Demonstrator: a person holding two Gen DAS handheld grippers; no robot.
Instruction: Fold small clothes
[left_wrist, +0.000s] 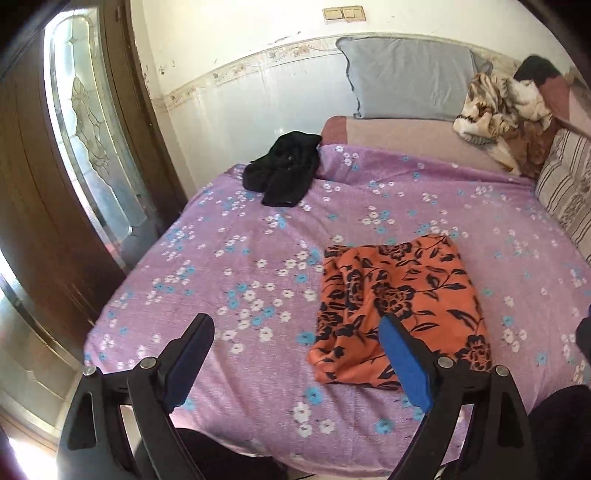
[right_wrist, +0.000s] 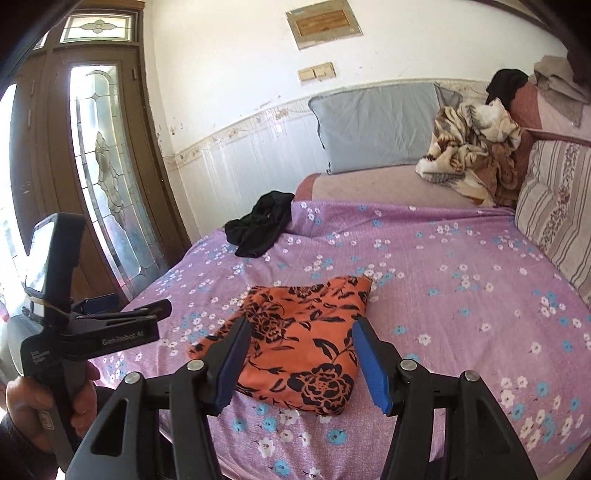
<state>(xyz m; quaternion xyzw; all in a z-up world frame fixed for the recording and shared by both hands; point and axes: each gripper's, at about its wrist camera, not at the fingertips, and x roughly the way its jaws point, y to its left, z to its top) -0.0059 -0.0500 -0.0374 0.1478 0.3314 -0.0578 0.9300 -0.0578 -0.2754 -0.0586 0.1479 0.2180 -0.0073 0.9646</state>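
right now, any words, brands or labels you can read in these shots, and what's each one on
"GenRobot.AI": on the side of the left gripper, right wrist view.
Small white print on that gripper's handle: too small to read.
Framed plaque on the wall: lettering too blurred to read.
Nothing else bears text.

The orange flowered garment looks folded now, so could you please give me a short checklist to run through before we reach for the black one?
1. Orange garment lies folded flat on the purple bedspread: ok.
2. Left gripper open, nothing between its fingers: ok.
3. Right gripper open, clear of the cloth: ok.
4. Black garment in plain sight near the far edge, crumpled: ok.
5. Bedspread bare between the two garments: ok.
6. Which way the black garment unfolds: cannot tell.
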